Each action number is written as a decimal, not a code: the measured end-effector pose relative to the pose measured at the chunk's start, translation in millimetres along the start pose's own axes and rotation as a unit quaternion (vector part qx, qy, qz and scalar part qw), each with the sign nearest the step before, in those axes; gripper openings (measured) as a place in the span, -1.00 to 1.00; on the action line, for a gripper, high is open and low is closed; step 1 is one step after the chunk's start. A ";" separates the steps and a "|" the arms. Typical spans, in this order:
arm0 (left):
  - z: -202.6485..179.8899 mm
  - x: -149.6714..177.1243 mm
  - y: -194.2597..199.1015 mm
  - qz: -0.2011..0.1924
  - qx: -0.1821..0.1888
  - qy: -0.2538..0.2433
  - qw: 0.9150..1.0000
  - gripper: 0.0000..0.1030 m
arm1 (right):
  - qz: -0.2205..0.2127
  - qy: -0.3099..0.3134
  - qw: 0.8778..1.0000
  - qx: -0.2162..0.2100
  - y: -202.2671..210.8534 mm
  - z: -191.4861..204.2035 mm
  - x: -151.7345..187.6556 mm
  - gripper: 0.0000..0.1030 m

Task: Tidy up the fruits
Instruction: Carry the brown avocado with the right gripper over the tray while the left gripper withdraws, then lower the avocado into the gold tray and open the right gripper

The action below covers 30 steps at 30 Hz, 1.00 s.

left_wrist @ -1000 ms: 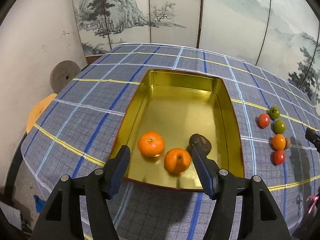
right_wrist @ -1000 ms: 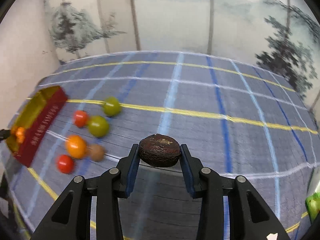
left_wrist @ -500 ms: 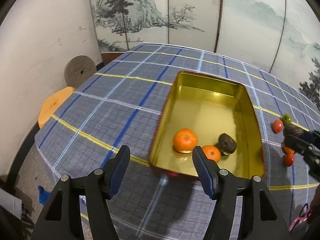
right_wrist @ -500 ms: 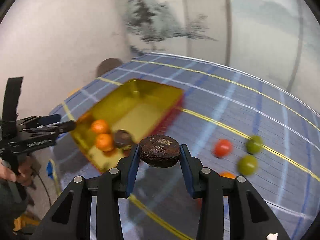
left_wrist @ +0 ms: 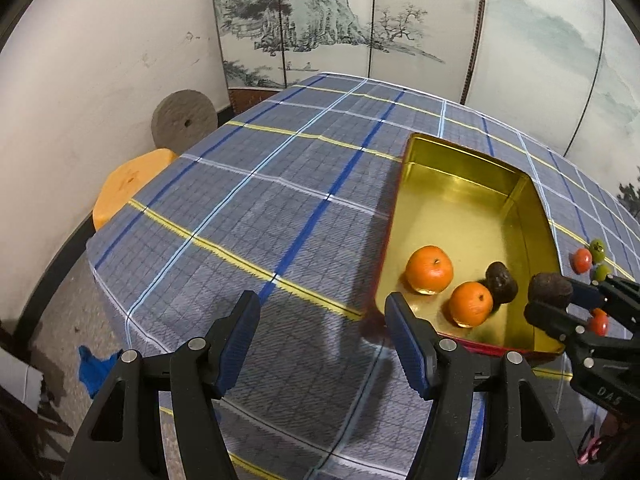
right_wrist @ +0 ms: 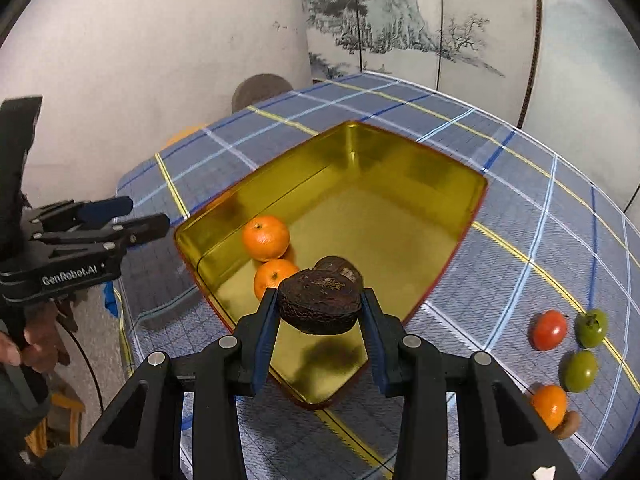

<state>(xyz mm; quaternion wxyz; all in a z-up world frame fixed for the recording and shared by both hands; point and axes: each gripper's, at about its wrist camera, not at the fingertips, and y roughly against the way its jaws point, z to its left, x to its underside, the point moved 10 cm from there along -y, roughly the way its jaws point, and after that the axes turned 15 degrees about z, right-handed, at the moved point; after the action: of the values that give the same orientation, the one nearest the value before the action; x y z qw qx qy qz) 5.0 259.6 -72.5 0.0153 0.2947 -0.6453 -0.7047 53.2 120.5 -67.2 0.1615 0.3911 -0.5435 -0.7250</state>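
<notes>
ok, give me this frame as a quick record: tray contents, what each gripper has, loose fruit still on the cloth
tray: gold tin tray on the plaid tablecloth
in tray: two oranges, one dark wrinkled fruit
right gripper: shut on a second dark fruit, held over the tray's near corner
left gripper: open, nothing between its fingers, over bare cloth beside the tray
loose on cloth: red tomato, two green tomatoes, an orange fruit, a small brown fruit; another red one shows only in the left wrist view
</notes>
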 end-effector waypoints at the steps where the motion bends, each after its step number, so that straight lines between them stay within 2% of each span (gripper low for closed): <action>1: 1.7 0.7 -1.0 0.002 0.000 0.001 1.000 0.28 | 0.003 0.002 1.000 0.001 -2.2 1.2 0.3 -0.28; 13: 11.1 5.5 -1.2 0.003 0.004 0.000 1.000 0.28 | 0.026 0.016 0.999 0.027 -24.0 5.3 -3.0 -0.28; 19: 11.1 6.7 -0.6 0.004 0.004 -0.001 1.000 0.28 | 0.022 0.027 0.998 0.047 -27.5 7.2 -6.3 -0.28; 30: 5.6 8.8 -1.0 0.008 0.006 -0.012 1.000 0.28 | 0.023 0.018 0.999 0.040 -28.2 5.8 -5.2 -0.27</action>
<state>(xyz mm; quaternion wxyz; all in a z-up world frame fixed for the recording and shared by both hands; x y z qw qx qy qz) -4.4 261.3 -76.9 0.0112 0.2811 -0.6521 -0.7040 57.6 137.9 -90.3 0.1723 0.3971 -0.5780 -0.6918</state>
